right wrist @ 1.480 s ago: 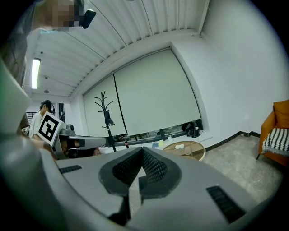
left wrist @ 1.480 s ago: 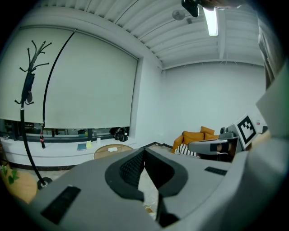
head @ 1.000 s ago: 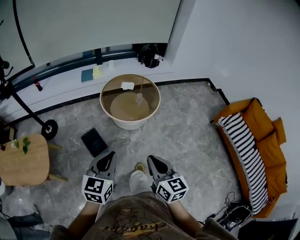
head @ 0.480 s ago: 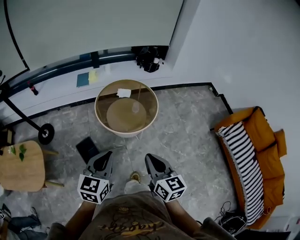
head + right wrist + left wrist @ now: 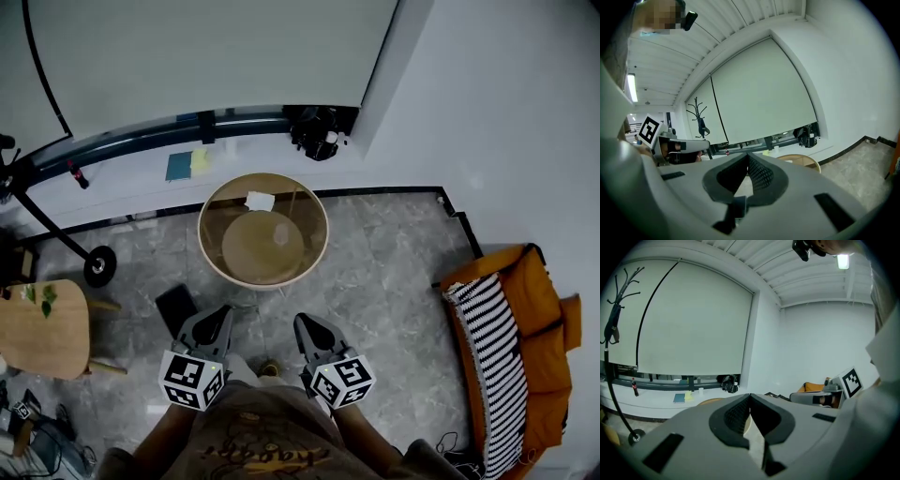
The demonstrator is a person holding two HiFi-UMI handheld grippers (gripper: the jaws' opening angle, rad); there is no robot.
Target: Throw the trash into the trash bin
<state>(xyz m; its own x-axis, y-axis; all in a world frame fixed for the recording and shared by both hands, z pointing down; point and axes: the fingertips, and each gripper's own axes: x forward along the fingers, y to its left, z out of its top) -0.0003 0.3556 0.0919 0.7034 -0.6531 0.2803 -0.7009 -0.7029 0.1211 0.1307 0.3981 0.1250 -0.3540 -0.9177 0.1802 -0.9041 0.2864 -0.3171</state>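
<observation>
Progress: nothing binned yet, by my reading. The floor [image 5: 394, 272] around the person is grey stone. The round desk [image 5: 323, 239], wood-rimmed with a clear top, stands ahead of both hands. A dark box [image 5: 175, 309] sits on the floor just left of the left hand. It may be the bin, but I cannot tell from above. The scrap [image 5: 260, 200], a white crumpled piece, lies on the desk near its far rim, well apart from either tool. A small pale item beside the desk's middle is too small to identify.

Left to do: reach the desk, pick up the scrap, carry it to the bin, release.

Pose: both forearms are held close to the body, side by side, tools pointing forward toward the desk and only slightly downward. The left tongs [image 5: 220, 314] are closed with nothing between the pads. The right tongs [image 5: 304, 321] are likewise closed and empty. Both are short of the desk rim.
</observation>
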